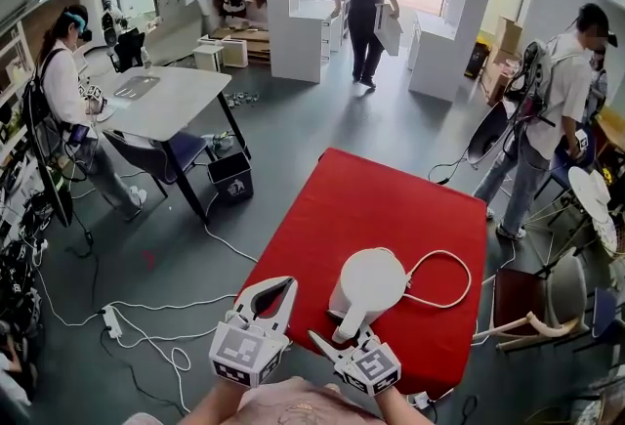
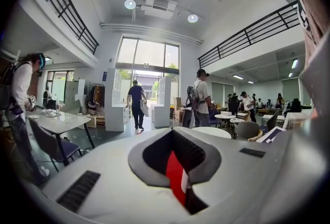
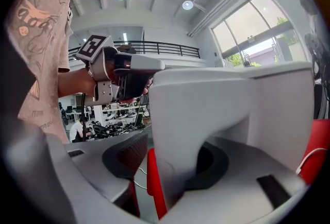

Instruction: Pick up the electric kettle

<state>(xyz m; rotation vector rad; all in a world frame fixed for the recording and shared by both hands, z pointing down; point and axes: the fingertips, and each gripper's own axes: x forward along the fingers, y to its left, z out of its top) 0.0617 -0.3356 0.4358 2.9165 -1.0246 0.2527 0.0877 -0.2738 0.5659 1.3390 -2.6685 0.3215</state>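
Head view looks steeply down from behind the left gripper [image 1: 285, 288] and right gripper [image 1: 337, 333] onto the red table [image 1: 391, 208]. The left's camera looks ahead, close along its jaws; the right's faces left, sharing the left gripper with the head view.

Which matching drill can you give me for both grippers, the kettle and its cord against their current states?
1 left gripper
2 right gripper
3 kettle
4 cord

a looped on the red table
b jaws together, empty
c jaws apart, astride the kettle's handle
d upright on the table

Pairs: 1-b, 2-c, 3-d, 4-a
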